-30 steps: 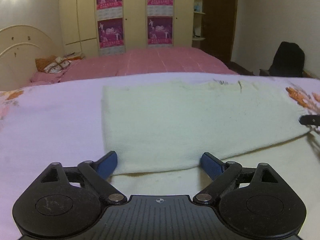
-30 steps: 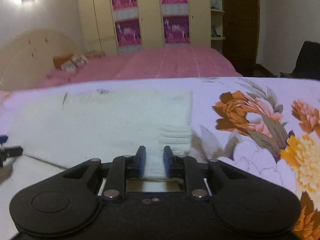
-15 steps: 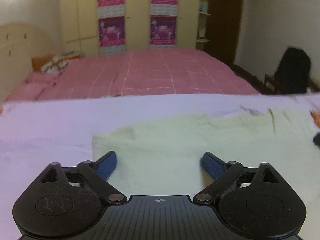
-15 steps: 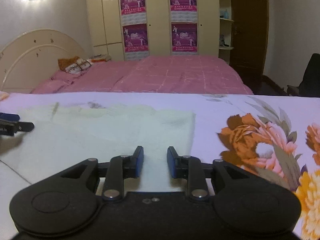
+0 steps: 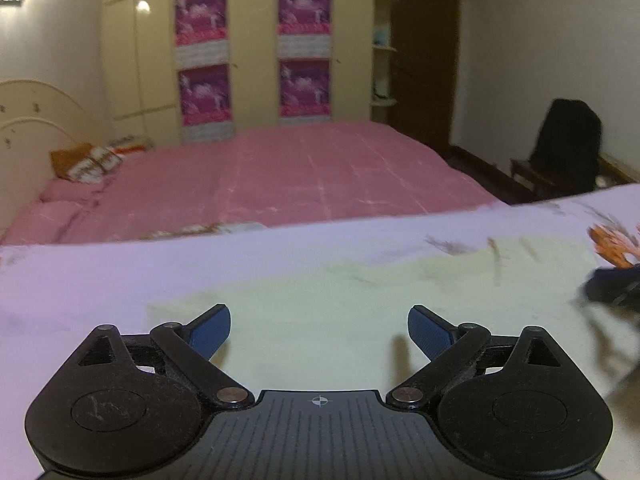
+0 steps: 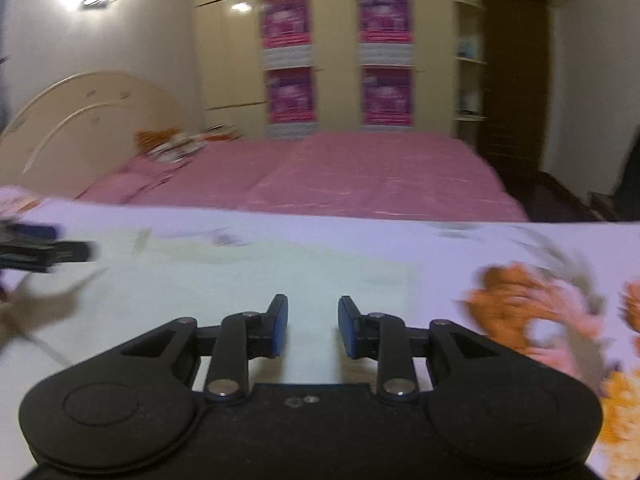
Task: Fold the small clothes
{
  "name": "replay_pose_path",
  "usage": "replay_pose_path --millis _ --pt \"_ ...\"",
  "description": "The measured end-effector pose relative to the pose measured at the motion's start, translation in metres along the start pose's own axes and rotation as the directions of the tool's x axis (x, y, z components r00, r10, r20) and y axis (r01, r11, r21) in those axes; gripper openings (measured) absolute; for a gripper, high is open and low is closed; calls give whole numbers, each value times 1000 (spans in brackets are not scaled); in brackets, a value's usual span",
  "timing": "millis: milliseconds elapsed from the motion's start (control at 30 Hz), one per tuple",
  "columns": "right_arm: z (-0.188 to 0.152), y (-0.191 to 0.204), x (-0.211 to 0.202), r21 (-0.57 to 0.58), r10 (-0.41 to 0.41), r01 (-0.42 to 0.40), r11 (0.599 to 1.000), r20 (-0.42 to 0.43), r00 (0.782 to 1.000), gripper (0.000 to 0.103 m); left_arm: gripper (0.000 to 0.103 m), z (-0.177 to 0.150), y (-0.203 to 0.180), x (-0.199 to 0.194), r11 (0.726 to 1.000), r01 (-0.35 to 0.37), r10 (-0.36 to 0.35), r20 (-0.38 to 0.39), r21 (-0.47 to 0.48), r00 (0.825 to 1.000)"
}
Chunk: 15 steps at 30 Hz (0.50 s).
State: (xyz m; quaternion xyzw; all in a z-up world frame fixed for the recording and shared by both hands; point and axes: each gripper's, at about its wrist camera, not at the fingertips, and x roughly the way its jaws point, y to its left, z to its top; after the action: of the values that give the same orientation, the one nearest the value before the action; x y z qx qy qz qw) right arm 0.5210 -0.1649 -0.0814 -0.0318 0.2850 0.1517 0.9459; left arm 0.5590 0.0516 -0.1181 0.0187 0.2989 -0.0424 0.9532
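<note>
A pale cream garment lies flat and folded on a light floral sheet. My left gripper is wide open above the garment's left part and holds nothing. In the right wrist view the same garment lies ahead. My right gripper is partly open and empty above the garment's right part. The right gripper's tip shows at the right edge of the left wrist view. The left gripper's tip shows at the left edge of the right wrist view.
Orange flower prints cover the sheet to the right of the garment. Behind it are a pink bed, a cream wardrobe with purple posters, and a dark chair at the right wall.
My right gripper has opened and let go of the garment's edge. Both grippers have lifted and tilted up, so the garment sits lower in both views.
</note>
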Motion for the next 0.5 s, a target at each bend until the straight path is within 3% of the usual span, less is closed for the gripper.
replay_pose_path --millis 100,167,267,333,500 --pt "-6 28 13 -78 68 -72 994 -53 996 28 95 -12 -11 2 999 -15 17 -42 42 999" --pt "-12 34 17 -143 34 -42 989 -59 998 29 95 -16 2 -3 999 -32 33 -43 11 999" --pt "-12 11 13 -95 -29 23 995 -60 998 29 95 -24 35 -17 992 -110 107 -51 -56 993" --pt "-14 -8 10 -72 -84 79 994 -61 995 29 101 -31 53 -18 987 -131 124 -68 -96 990" --pt "-12 -20 2 -26 -103 101 995 -73 992 32 103 -48 60 -44 973 -192 186 -56 -127 981"
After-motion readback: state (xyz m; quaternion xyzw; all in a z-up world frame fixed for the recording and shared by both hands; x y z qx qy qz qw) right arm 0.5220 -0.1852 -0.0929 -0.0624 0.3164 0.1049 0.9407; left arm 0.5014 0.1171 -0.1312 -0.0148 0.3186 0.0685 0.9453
